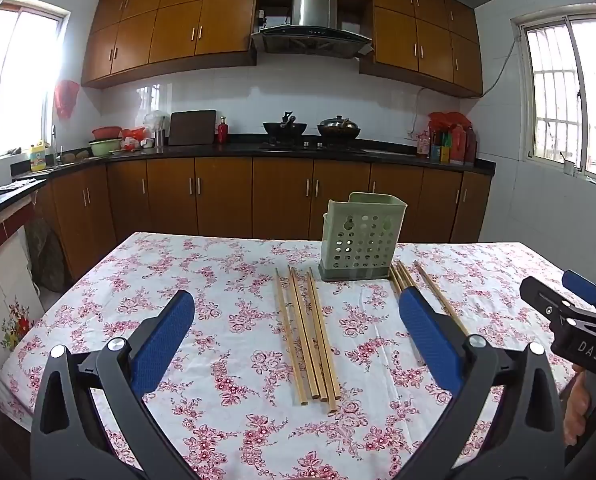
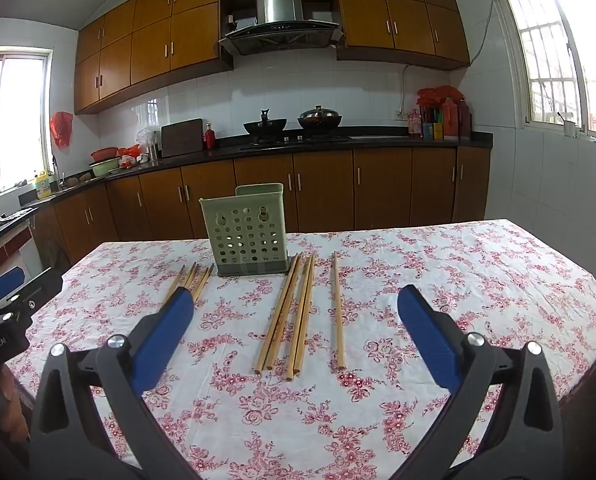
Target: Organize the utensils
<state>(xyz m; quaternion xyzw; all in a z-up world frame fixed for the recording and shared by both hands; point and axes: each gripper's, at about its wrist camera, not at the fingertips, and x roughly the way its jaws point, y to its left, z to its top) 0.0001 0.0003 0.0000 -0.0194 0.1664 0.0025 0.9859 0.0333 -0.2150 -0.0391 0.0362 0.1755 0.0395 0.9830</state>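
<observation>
We have not started yet: the green holder stands at centre frame with nothing seen in it, and all chopsticks lie on the flowered tablecloth either side. Our left gripper and right gripper both gape wide, holding nothing.

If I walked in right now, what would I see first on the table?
You'd spot the green holder full of holes standing near the far middle of the flowery tablecloth. Wooden chopsticks lie flat in front of it: one bunch on its left, and another bunch with one lone stick on its right. Closest to you, two blue-padded hand-held grippers wait wide open, holding nothing.
</observation>
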